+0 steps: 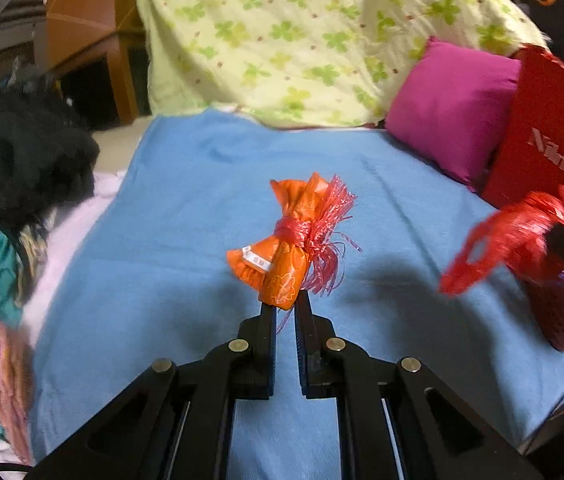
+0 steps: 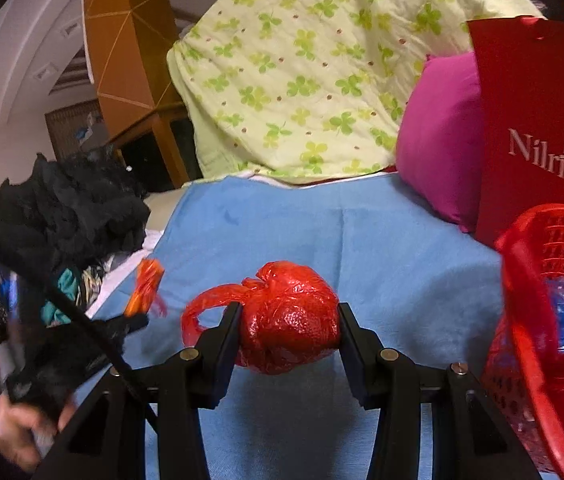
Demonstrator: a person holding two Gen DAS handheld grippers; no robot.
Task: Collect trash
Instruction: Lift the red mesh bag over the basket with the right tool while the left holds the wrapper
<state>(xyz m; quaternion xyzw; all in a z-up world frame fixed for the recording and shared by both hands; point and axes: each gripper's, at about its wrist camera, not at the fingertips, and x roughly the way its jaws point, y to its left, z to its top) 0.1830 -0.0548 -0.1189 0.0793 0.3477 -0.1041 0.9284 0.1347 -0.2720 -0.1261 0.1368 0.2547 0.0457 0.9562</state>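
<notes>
Dim warm light, soft shadows, fisheye-bent edges, blurred sides

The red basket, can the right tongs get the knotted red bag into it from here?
Probably yes. The right tongs grip the knotted red bag above the blue blanket, and the red basket stands open just to their right with nothing between them.

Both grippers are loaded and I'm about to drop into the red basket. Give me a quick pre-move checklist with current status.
1. Left gripper shut on the orange wrapper bundle: ok, though it pinches only the bundle's lower end.
2. Right gripper shut on the red bag ball: ok, held across its middle.
3. Red basket in sight, mouth open: ok.
4. Room in the basket: cannot tell; blue plastic already lies inside.
5. Loose bag handle clear of the fingers: not ok, it loops at the left finger.
6. Blue blanket between grippers and basket unobstructed: ok.
</notes>
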